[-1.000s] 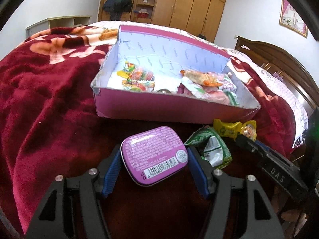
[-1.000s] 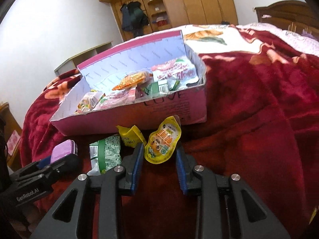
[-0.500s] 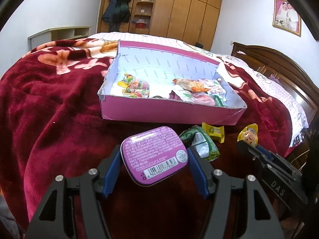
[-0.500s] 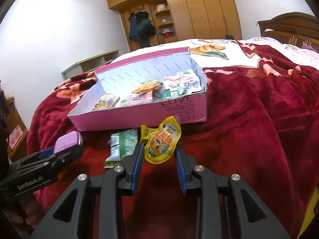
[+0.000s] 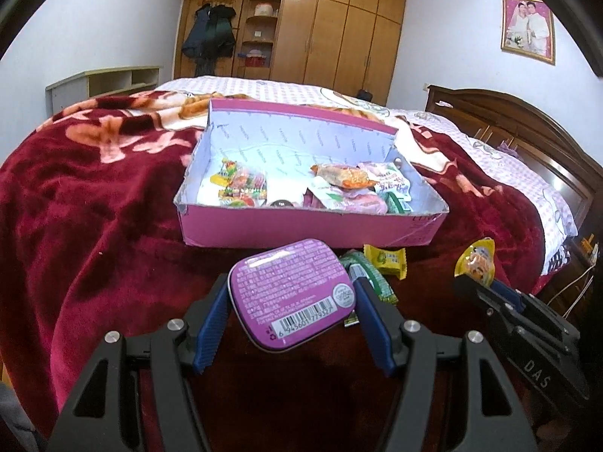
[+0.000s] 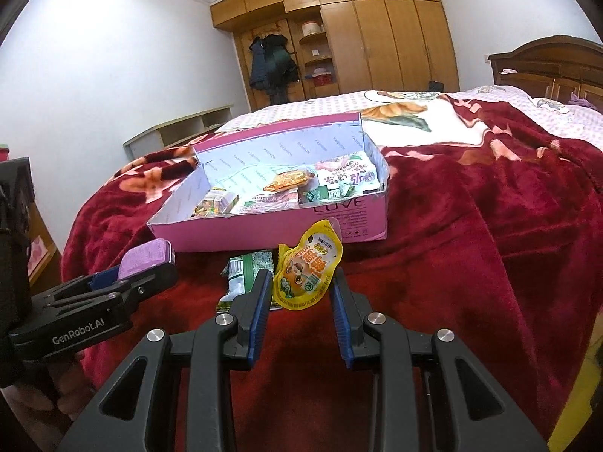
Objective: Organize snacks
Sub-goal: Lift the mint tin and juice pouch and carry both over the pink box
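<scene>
"LOVE" is printed on the pink box [image 6: 339, 209], with "FASHION" repeated across its inner lining. The left gripper [image 6: 145, 273] reads "GenRobot.AI", the right gripper [image 5: 475, 282] "DAS". The purple tin [image 5: 292, 292] carries a barcode, digits too blurred to trust.

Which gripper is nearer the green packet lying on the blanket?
Left. The left gripper, holding the purple tin, has the green packet right beside its fingertip; the right gripper is further off to the side.

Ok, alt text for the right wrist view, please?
The right claw grips a yellow snack pouch above a dark red blanket, facing an open pink cardboard box of snacks. At left, the left claw holds a flat purple tin.
</scene>
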Motion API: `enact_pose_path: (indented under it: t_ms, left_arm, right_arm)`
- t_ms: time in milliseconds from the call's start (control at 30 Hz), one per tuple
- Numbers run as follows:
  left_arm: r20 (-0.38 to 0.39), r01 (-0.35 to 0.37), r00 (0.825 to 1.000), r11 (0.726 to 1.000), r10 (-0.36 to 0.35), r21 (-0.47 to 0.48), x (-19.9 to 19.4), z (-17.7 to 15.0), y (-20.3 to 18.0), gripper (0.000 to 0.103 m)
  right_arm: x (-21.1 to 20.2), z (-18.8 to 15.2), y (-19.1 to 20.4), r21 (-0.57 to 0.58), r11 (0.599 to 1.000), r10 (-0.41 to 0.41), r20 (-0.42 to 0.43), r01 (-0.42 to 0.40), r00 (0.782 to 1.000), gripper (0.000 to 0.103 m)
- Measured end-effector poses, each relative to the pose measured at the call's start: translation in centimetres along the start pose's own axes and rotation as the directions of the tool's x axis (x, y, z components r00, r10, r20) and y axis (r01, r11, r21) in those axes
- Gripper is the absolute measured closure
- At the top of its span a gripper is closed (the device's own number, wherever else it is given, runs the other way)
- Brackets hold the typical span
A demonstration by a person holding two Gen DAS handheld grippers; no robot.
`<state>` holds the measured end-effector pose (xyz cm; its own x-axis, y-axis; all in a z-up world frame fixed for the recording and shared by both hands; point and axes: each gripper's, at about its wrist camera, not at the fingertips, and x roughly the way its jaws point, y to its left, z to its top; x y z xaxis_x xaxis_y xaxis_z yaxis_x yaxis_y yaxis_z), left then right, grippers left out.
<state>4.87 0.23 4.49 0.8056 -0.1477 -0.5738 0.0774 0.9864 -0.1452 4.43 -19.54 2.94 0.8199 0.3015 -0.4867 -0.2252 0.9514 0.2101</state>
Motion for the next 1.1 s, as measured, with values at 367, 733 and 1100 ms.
enact_pose_path:
  t_ms: [367,733,1100]
  left_arm:
    - [0.030,-0.009,1.000,1.000,0.009,0.022,0.4,1.5,-0.2,0.035]
    - [0.017,0.027,0.999,0.999,-0.027,0.024,2.5,5.2,0.3,0.035]
    - [0.015,0.019,1.000,1.000,-0.019,0.024,6.5,8.5,1.3,0.035]
  right_arm:
    - [0.6,1.4,0.1,-0.019,1.000,0.006,-0.003,-0.006,1.000,0.071]
    - [1.8,4.1,-0.2,-0.051,0.999,0.015,-0.002,-0.015,1.000,0.071]
    - [4.1,7.0,0.3,-0.095,0.995,0.014,0.004,-0.014,1.000,0.071]
